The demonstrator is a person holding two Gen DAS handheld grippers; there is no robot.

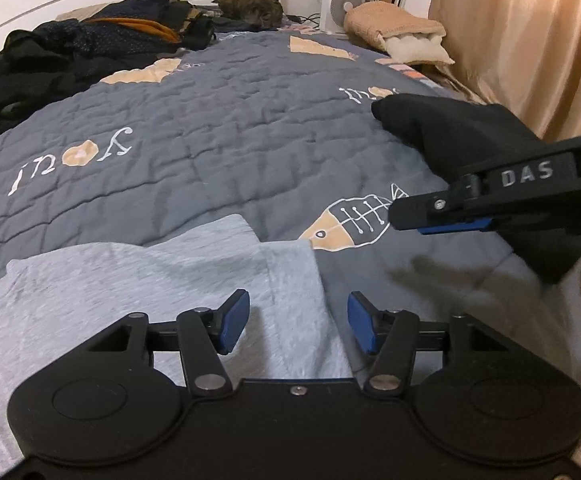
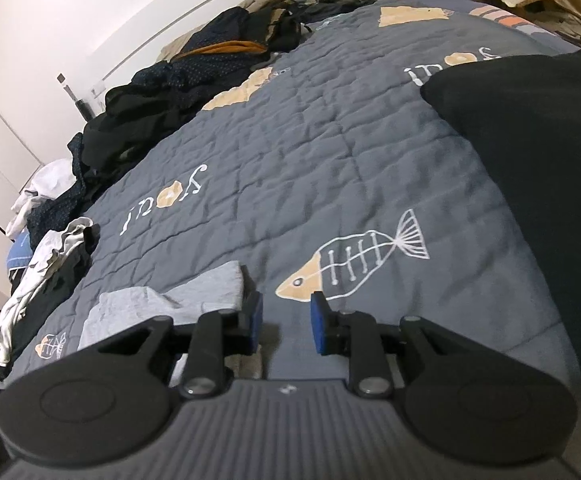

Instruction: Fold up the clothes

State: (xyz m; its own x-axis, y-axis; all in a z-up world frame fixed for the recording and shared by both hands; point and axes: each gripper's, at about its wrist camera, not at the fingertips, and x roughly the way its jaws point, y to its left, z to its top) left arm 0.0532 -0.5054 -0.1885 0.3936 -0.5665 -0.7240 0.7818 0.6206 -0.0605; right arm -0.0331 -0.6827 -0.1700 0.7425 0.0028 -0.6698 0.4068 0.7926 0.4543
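Observation:
A light grey garment (image 1: 130, 280) lies partly folded on the grey quilted bedspread (image 1: 230, 140) at the near edge. My left gripper (image 1: 298, 320) is open and empty, just above the garment's right part. My right gripper (image 2: 286, 320) is open and empty, low over the bedspread just right of the grey garment (image 2: 162, 304); it also shows in the left wrist view (image 1: 410, 216) at the right. A folded black garment (image 1: 450, 132) lies on the right side of the bed, also in the right wrist view (image 2: 530, 140).
A pile of dark unfolded clothes (image 1: 70, 52) runs along the bed's left side, with white pieces (image 2: 42, 264) nearer the front. A cat (image 1: 250, 6) lies at the head of the bed. A fan (image 1: 340, 4), pillow (image 1: 402, 36) and curtain (image 1: 530, 32) are at the far right.

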